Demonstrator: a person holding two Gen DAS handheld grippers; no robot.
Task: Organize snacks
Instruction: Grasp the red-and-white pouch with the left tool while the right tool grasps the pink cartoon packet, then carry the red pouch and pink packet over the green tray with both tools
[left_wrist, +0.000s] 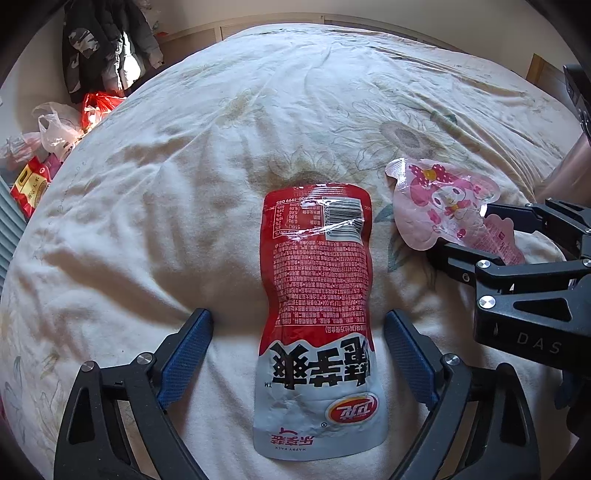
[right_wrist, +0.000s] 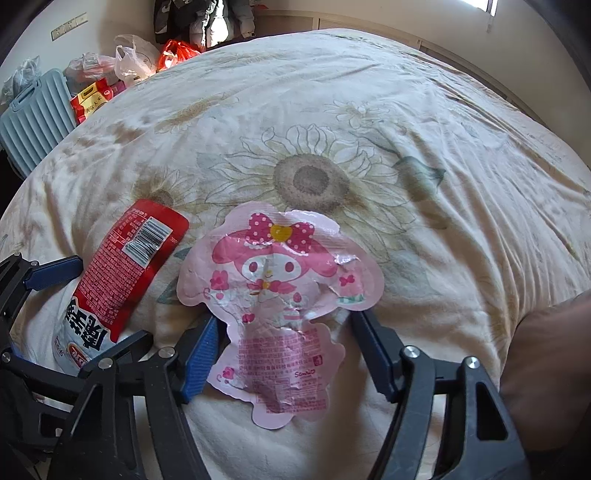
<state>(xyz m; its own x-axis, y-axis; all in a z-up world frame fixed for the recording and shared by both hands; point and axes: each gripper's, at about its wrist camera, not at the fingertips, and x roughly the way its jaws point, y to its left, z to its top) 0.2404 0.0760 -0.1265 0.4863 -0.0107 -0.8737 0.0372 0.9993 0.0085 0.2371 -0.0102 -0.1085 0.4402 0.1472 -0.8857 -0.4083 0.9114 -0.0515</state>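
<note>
Snack packets lie side by side on a bed covered with a cream quilt printed with faded sunflowers. The red-and-white crisp packet lies flat, back side up, in the centre of the left wrist view — between the blue pads of the left gripper, whose jaws stand wide apart, clear of the packet on both sides. Just beside it, toward the right of that view, lies the pink cartoon-character pouch, crumpled and shaped like a figure with a spotted bow. In the right wrist view the pouch sits in the middle of the frame, its lower half between the pads of the right gripper; the left pad is at the pouch's edge, the right pad stands off it, so the jaws are open.

The quilt is rumpled, with a large sunflower print just above the pouch. At the upper left of both views — past the bed's edge — are plastic bags, a red bag, dark jackets hanging by the wall and a pale blue ribbed case.
</note>
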